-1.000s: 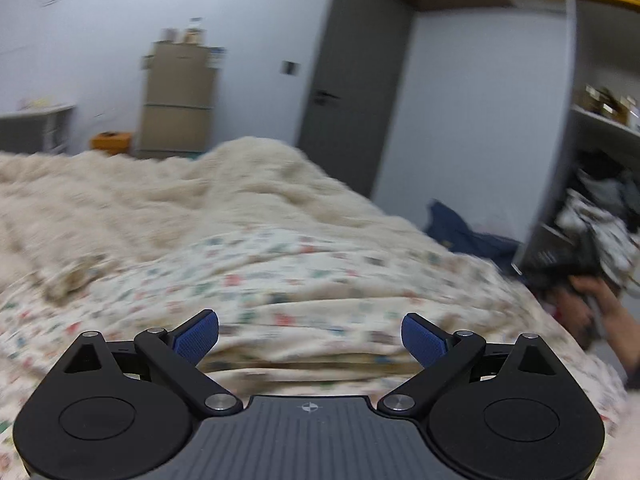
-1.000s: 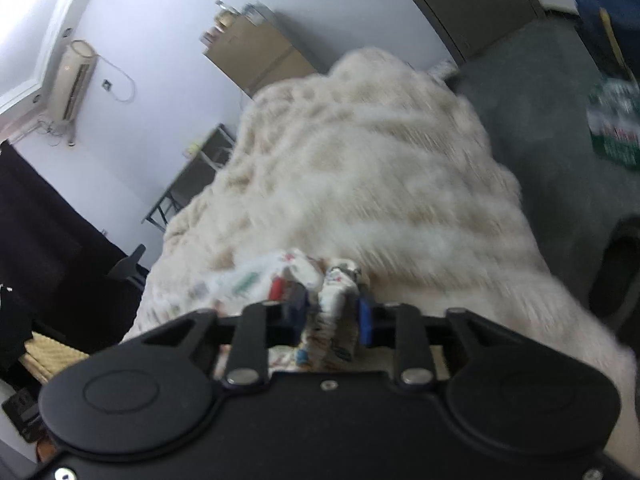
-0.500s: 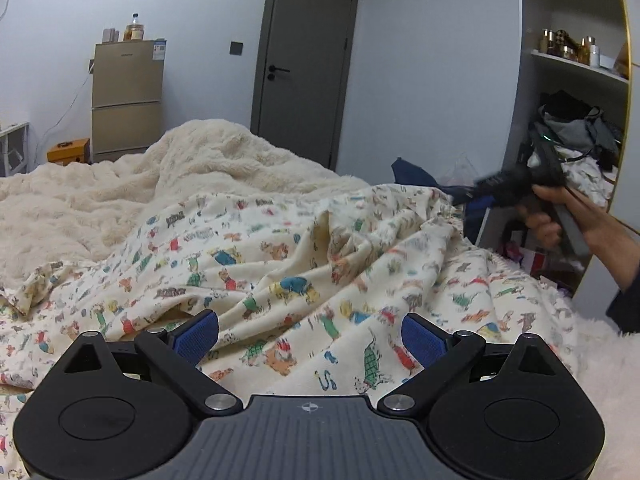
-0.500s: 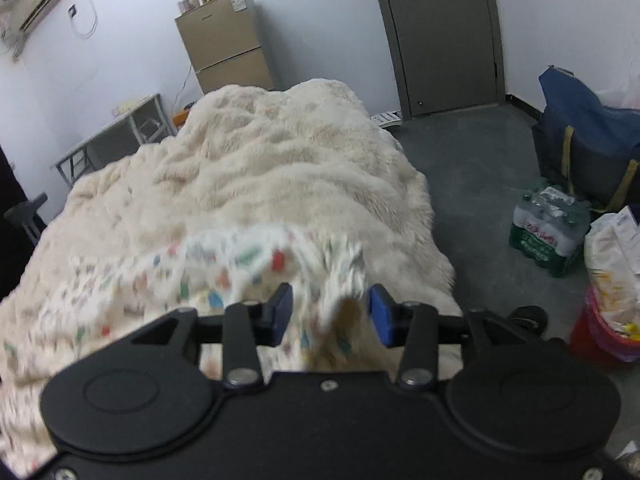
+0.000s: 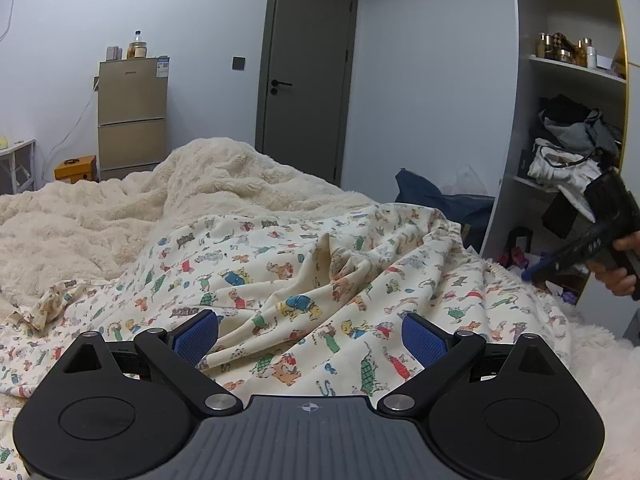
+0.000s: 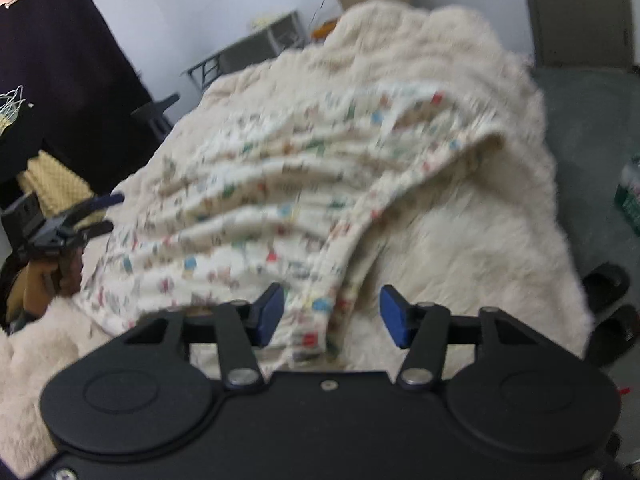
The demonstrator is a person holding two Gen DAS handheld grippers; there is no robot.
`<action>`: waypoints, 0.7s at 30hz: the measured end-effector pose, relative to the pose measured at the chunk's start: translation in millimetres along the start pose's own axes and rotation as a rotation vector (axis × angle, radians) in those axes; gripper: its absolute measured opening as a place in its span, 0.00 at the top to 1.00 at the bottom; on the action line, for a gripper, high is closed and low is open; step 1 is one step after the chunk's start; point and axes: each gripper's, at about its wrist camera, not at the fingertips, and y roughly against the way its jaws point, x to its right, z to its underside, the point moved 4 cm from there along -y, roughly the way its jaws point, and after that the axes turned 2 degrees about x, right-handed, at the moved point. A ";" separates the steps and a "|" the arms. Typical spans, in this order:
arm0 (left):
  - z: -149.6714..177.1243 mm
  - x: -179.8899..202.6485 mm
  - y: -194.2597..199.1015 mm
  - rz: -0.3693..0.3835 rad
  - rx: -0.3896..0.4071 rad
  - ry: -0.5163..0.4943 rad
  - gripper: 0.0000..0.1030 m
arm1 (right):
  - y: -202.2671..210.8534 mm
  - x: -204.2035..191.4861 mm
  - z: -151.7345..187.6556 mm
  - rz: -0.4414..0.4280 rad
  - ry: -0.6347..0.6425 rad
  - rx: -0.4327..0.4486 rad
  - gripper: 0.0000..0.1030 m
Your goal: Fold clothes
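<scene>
Garment [image 5: 304,280] rumpled on blanket [image 5: 100,216], long axis 8-to-2 in right view. Right gripper [image 6: 332,314] nearer: hem at 12 between jaws, closing, pads not touching yet. Left gripper [image 5: 312,334] wide open, empty, cloth at 12.

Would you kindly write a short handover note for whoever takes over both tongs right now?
Left tongs: open wide, empty, hovering low over the patterned garment.
Right tongs: jaws apart and closing; the garment's edge lies between them, but the pads do not press it.
Things: the garment lies crumpled and spread on the fluffy cream blanket on the bed.
Done: no fold visible.
Left: smooth the garment flat, then fold it.
</scene>
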 end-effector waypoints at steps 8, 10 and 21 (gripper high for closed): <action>0.2 -8.0 0.9 0.006 0.009 0.029 0.06 | 53.3 -14.4 19.4 -0.072 0.165 0.066 0.83; -0.8 -10.6 3.0 0.013 0.015 0.044 0.06 | 90.6 -23.1 23.8 -0.088 0.255 0.129 0.83; -7.4 -28.1 12.1 0.009 0.007 0.050 0.06 | 119.4 -38.6 60.2 -0.069 0.500 0.057 0.64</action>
